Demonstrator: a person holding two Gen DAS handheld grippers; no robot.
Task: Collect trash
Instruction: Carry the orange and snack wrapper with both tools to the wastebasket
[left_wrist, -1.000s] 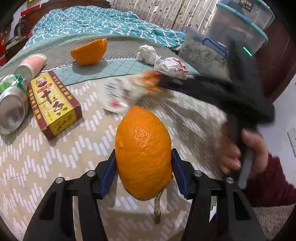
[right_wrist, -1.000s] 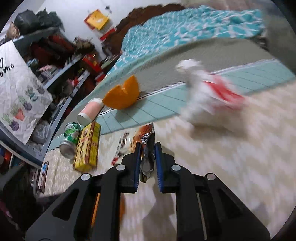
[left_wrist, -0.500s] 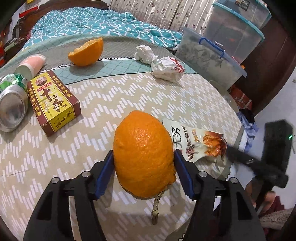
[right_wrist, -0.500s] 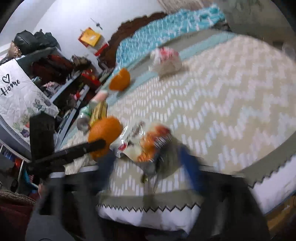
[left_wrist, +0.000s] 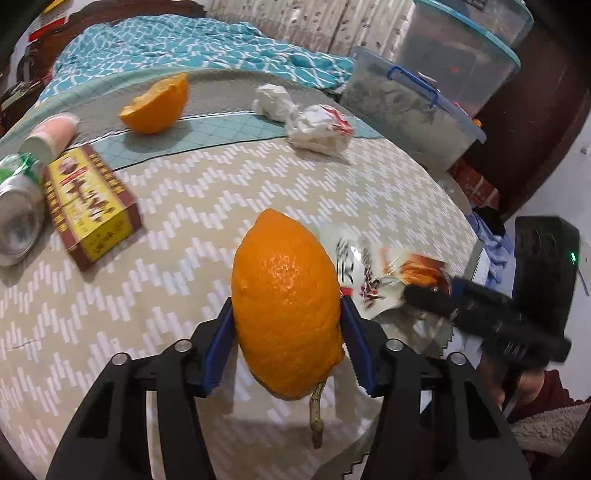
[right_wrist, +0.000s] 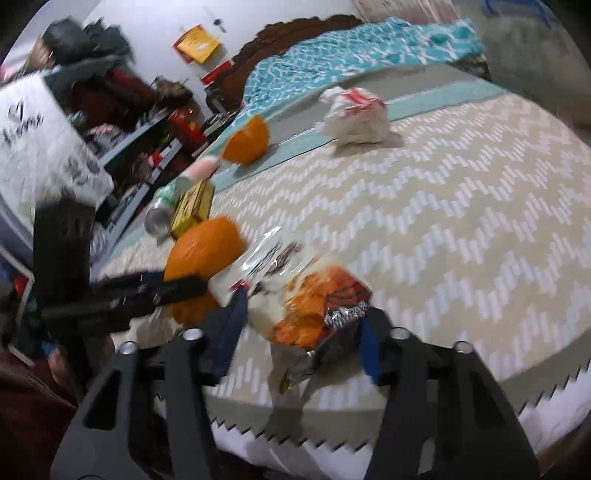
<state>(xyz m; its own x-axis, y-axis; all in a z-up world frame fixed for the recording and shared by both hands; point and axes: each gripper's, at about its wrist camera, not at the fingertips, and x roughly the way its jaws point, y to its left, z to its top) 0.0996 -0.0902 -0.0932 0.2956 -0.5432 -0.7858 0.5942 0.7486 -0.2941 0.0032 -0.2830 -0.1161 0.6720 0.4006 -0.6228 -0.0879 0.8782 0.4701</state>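
Observation:
An orange (left_wrist: 284, 295) with a short stem is clamped between the blue pads of my left gripper (left_wrist: 286, 310), just above the zigzag bedspread (left_wrist: 221, 206); its jaws are closing tighter on the fruit. The same orange (right_wrist: 199, 251) shows at the left of the right wrist view. A crinkled orange-and-white snack wrapper (right_wrist: 314, 302) lies between the fingers of my right gripper (right_wrist: 301, 325), at the bed's near edge. Those jaws are closing, with a gap still showing beside the left pad. From the left wrist the wrapper (left_wrist: 369, 273) sits right of the orange, by the right gripper (left_wrist: 428, 295).
Farther back on the bed lie an orange half (left_wrist: 155, 107), crumpled white paper (left_wrist: 314, 125), a yellow-and-brown box (left_wrist: 88, 206), a can (left_wrist: 18, 218) and a pink tube (left_wrist: 51, 136). Plastic storage bins (left_wrist: 413, 110) stand at the right. A cluttered shelf (right_wrist: 140, 122) is left.
My right gripper dragged the snack wrapper from mid-bed to the near edge beside the orange, let go of it, and now has its jaws around it again. The left gripper stayed put with the orange.

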